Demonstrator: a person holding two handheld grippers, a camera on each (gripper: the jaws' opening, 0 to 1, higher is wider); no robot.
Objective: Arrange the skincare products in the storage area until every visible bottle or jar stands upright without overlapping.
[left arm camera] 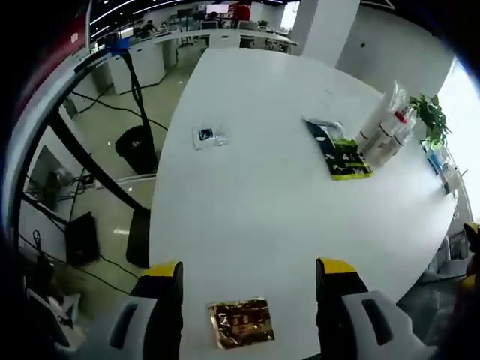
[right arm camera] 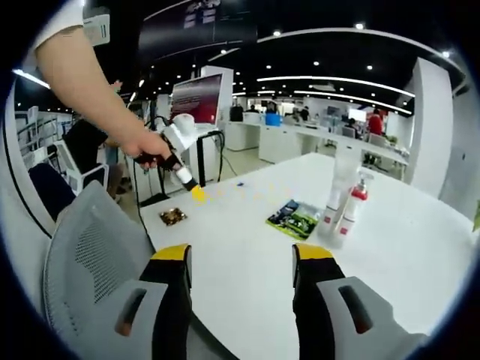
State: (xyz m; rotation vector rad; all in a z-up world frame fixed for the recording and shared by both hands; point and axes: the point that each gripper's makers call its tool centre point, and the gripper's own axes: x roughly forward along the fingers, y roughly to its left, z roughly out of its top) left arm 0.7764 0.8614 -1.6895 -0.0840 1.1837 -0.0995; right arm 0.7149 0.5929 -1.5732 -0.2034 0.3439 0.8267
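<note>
1. Apparently sitting at the very start: bottles (right arm camera: 343, 201) standing in a tight cluster at about one o'clock in the right gripper view, looking upright already, though impossible to tell whether touching or overlapping.
2. Showing again in the left gripper view as the same bottles (left arm camera: 384, 129) at about two o'clock, just beside a dark packet (left arm camera: 337, 150) lying flat with a yellow-green end.
3. Holding nothing: left gripper (left arm camera: 247, 274) with jaws wide apart over the near table (left arm camera: 262, 210) edge, a small gold sachet (left arm camera: 240, 322) lying between them; right gripper (right arm camera: 240, 259) likewise spread and empty, well apart from the bottles.
4. Leaving everything to do, by this reading: reaching the cluster, spacing the bottles, checking each for standing straight.
5. Offering plenty of bare white table between grippers and cluster; only a small white packet (left arm camera: 208, 137) at eleven o'clock in the left gripper view.
6. Watching the edges: table rim close under both grippers, a grey mesh chair (right arm camera: 90, 255) at eight o'clock in the right gripper view, and a potted plant (left arm camera: 431, 116) just beyond the bottles near the far rim.
</note>
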